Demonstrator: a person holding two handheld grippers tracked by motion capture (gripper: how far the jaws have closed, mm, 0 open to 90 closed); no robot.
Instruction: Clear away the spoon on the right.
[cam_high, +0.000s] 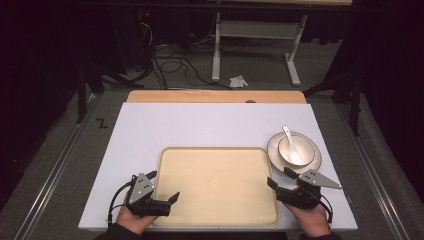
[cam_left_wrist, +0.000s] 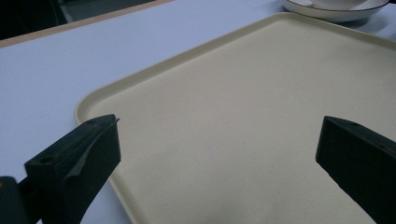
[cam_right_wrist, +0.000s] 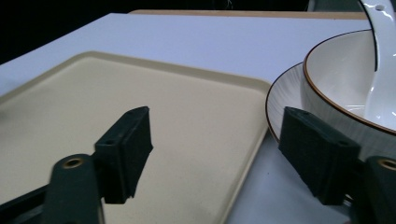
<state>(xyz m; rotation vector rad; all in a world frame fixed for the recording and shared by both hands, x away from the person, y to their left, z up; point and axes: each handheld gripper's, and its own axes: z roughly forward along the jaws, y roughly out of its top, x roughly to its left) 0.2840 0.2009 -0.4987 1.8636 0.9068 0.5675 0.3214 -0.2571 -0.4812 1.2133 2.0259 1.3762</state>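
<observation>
1. Right now my right gripper (cam_high: 280, 178) stands wide and empty, straddling the right rim of the flat beige plastic tray (cam_high: 215, 160); the white striped plate (cam_high: 274, 150) lies at one o'clock, just beside.
2. My left gripper (cam_high: 162, 186) gapes wide at the tray's left edge.
3. On the plate a white bowl (cam_high: 305, 148) holds a white ceramic spoon (cam_high: 290, 140).

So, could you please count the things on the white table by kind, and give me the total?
Tray: 1
Plate: 1
Bowl: 1
Spoon: 1
Total: 4
</observation>
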